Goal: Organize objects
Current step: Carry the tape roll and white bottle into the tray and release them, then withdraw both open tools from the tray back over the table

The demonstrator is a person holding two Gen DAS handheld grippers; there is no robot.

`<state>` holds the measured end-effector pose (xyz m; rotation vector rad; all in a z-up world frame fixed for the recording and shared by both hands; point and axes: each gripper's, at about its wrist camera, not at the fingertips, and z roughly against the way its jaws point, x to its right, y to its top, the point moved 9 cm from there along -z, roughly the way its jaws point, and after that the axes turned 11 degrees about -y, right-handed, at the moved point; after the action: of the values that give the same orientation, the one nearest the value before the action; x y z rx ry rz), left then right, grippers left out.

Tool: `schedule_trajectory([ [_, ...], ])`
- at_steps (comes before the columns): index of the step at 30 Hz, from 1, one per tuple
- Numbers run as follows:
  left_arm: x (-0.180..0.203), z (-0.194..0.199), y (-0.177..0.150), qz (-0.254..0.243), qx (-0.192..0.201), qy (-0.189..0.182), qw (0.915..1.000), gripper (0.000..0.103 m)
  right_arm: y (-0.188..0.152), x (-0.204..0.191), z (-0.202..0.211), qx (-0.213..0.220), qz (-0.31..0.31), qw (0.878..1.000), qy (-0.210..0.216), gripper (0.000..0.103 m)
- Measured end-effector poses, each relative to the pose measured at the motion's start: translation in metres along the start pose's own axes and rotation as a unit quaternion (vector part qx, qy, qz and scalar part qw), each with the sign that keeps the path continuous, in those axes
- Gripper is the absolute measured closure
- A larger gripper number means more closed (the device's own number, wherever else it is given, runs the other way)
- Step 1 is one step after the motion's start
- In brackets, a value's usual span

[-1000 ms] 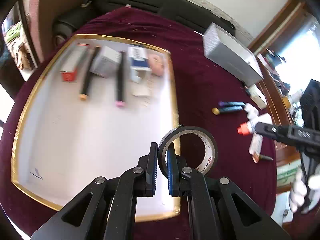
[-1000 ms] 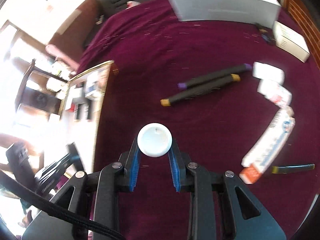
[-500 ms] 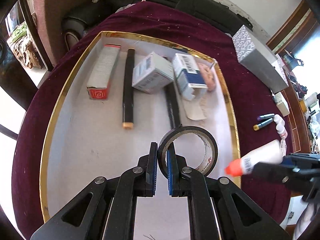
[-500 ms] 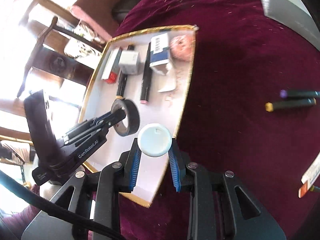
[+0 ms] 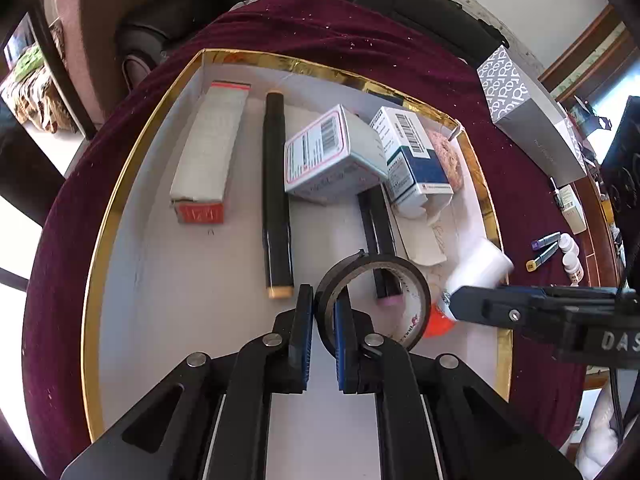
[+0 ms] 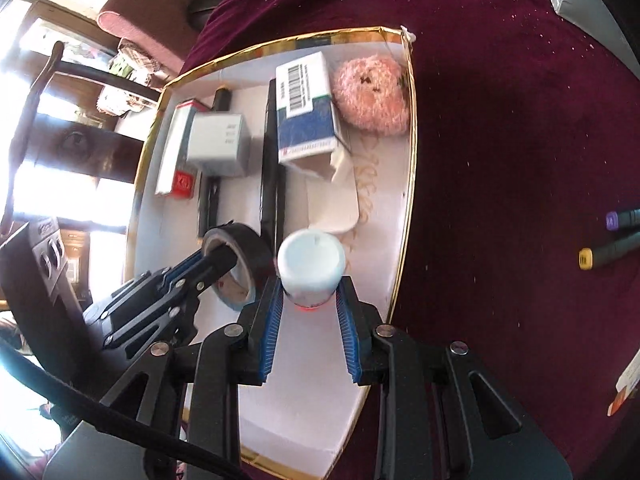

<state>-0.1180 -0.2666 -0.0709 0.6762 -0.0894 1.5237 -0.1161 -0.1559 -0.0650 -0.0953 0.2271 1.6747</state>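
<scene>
My left gripper (image 5: 323,312) is shut on the wall of a black tape roll (image 5: 374,300) and holds it over the gold-rimmed white tray (image 5: 132,168). My right gripper (image 6: 310,300) is shut on a white glue bottle (image 6: 312,266) with an orange cap, its base facing the camera, over the tray's (image 6: 410,184) right part. In the left wrist view the bottle (image 5: 478,270) sits just right of the tape roll. The right wrist view shows the tape roll (image 6: 240,256) and the left gripper (image 6: 218,262) beside the bottle.
The tray holds a red-ended box (image 5: 208,152), two black markers (image 5: 275,196), two medicine boxes (image 5: 332,156), a pink fluffy toy (image 6: 374,96) and a paper flap. On the maroon cloth lie two markers (image 6: 612,240), small bottles (image 5: 570,254) and a grey box (image 5: 528,120).
Both grippers moved left from the cloth to over the tray, carrying the tape roll and the glue bottle. They now sit close side by side.
</scene>
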Motion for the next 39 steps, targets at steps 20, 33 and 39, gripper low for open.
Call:
schedule_trajectory([
  [20,0.004,0.002,-0.004,0.000,-0.016,0.013,0.9998,0.057,0.012,0.004,-0.007,-0.001,-0.007,1.000,-0.020,0.071],
  [33,-0.008,0.042,-0.036,0.078,-0.002,0.013,0.9969,0.057,-0.007,0.009,0.027,0.041,-0.015,0.999,0.019,0.051],
  [39,0.026,0.052,-0.043,0.069,0.014,0.006,0.9975,0.057,-0.038,0.032,0.049,0.057,-0.016,0.998,0.022,0.049],
])
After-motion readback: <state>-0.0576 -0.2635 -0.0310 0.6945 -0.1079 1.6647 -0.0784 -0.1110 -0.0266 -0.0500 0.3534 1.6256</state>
